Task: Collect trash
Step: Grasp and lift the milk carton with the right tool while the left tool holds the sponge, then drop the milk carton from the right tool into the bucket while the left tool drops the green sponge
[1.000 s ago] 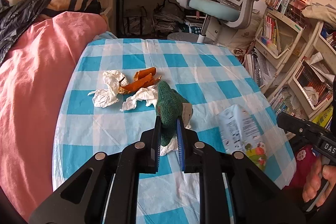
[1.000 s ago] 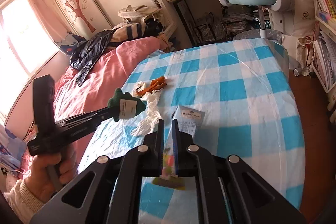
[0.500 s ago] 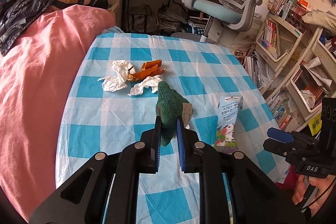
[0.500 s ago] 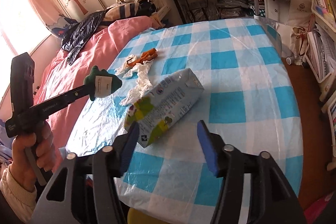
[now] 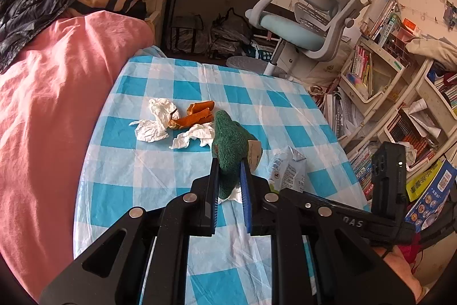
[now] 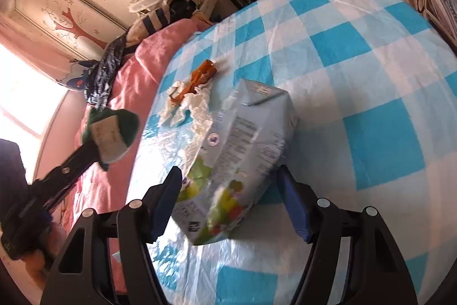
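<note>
The left claw [image 5: 230,179] pinches a fuzzy green knitted toy [image 5: 231,143] with a paper tag. The right claw [image 6: 230,197] has just been opening — its blue pads stand wide of a dented, glossy drink carton [image 6: 237,162] lying on the crinkled blue-checked desk [image 6: 371,76] cover, near crumpled tissues [image 5: 155,120] and curled orange peel [image 5: 194,116].
</note>
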A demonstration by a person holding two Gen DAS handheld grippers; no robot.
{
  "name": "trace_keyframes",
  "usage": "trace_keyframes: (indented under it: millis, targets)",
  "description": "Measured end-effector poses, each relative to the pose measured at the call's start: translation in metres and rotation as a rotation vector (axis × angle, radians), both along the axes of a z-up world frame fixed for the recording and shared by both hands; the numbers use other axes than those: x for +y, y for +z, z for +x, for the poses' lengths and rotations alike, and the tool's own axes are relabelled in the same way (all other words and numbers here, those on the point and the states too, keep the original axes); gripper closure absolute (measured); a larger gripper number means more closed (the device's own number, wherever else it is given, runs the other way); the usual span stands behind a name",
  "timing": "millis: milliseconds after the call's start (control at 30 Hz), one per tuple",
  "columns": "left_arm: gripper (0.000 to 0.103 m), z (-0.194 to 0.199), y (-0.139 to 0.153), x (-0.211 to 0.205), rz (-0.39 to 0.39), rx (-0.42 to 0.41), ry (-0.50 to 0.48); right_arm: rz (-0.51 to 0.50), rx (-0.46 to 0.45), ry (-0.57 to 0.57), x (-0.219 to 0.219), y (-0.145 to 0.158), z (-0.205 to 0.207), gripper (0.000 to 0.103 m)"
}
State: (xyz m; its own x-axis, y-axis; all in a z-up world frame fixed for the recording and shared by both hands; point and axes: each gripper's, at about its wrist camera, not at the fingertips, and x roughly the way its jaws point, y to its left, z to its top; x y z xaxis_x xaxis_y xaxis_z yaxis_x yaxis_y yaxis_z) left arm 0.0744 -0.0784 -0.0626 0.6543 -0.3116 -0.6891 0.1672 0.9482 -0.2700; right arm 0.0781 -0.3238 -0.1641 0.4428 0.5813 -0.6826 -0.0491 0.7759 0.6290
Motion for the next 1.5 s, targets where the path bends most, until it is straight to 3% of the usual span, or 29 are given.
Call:
trace_keyframes:
  millis: [67,100,167,467,700,1000,1267,1500]
  targets:
    - [0.09,0.0,0.001,0.0,-0.004,-0.001,-0.004,0.005,-0.01,-0.023,0.003,-0.004,0.003,0.04]
    - [0.09,-0.001,0.001,0.0,-0.005,-0.001,-0.005,-0.005,-0.012,-0.028,0.004,-0.005,0.004,0.051]
    - [0.09,-0.001,0.0,-0.001,-0.007,0.001,-0.011,0.045,-0.001,-0.022,0.004,-0.009,0.007,0.062]
    - [0.09,-0.002,0.002,-0.005,0.001,-0.003,-0.024,0.056,-0.064,0.023,-0.001,0.01,-0.004,0.072]
    - [0.09,-0.007,-0.002,-0.01,0.023,-0.004,-0.038,0.062,-0.136,0.033,-0.024,0.038,-0.028,0.073]
    - [0.09,-0.017,-0.012,-0.012,0.038,0.024,-0.047,-0.006,-0.19,0.166,-0.026,0.064,-0.087,0.073]
    - [0.09,-0.059,-0.024,-0.02,0.027,0.054,-0.079,-0.109,-0.195,0.32,-0.011,0.063,-0.145,0.073]
    - [0.09,-0.096,-0.04,-0.033,0.058,0.09,-0.132,-0.288,-0.135,0.52,0.018,0.035,-0.193,0.072]
